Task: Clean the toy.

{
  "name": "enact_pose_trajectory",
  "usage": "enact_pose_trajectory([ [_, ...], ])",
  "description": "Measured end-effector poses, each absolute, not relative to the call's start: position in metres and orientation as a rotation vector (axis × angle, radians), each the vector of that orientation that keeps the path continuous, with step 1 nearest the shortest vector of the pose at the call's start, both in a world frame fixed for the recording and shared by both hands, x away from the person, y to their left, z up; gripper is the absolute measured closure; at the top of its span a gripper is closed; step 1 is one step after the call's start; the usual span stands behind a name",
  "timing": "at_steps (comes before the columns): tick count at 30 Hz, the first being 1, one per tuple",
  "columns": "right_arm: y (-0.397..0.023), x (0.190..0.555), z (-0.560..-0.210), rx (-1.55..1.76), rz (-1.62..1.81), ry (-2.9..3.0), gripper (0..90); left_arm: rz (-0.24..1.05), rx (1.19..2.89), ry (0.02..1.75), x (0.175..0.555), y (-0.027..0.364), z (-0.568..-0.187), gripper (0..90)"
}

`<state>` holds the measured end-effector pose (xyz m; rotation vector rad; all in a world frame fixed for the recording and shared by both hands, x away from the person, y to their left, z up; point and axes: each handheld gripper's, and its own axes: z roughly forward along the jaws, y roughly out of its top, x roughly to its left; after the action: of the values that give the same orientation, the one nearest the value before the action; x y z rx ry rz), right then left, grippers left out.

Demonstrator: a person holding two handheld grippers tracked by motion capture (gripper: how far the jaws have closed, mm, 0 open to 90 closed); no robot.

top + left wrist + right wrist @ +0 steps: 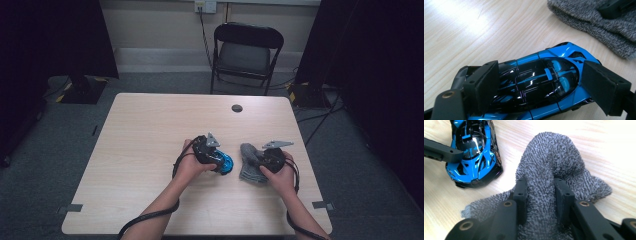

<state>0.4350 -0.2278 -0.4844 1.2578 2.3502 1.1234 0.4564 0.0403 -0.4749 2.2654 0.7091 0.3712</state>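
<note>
Nearest the camera in the high view: two forearms coming in from the bottom edge, one hand on each gripper. Left gripper (216, 159) sits over a blue and black toy sports car (226, 164), centre of the frame, on the light wood table (150, 150). In the left gripper view its pads stand wide, one on each side of the toy sports car (541, 82), flanking the body; real clamping contact is hard to confirm, looks like straddling or steadying. Right gripper (261, 159) is just right of centre, pinching a raised fold of a grey knitted cloth (250, 162). In the right gripper view the jaws are narrow with the grey knitted cloth (554, 162) bunched up between them, the rest draped on the table.

Cloth lies just beside the car, not touching it. Judgement: looks like a wipe-the-car job at an early stage. Cloth is gripped and car is braced; bringing the cloth onto the bodywork and rubbing is all left to do.
</note>
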Motion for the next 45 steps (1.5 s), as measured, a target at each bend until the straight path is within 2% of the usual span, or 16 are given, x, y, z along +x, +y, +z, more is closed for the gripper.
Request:
enact_pose_trajectory([
  [16,-0.192,0.421,-0.484,1.091,1.094,2.467,66.9,0.373,2.262,0.703,0.456,0.040,-0.476,14.7],
  [45,-0.173,0.377,-0.484,0.993,1.184,2.613,67.2,0.375,2.266,0.712,0.456,0.040,-0.475,14.4],
])
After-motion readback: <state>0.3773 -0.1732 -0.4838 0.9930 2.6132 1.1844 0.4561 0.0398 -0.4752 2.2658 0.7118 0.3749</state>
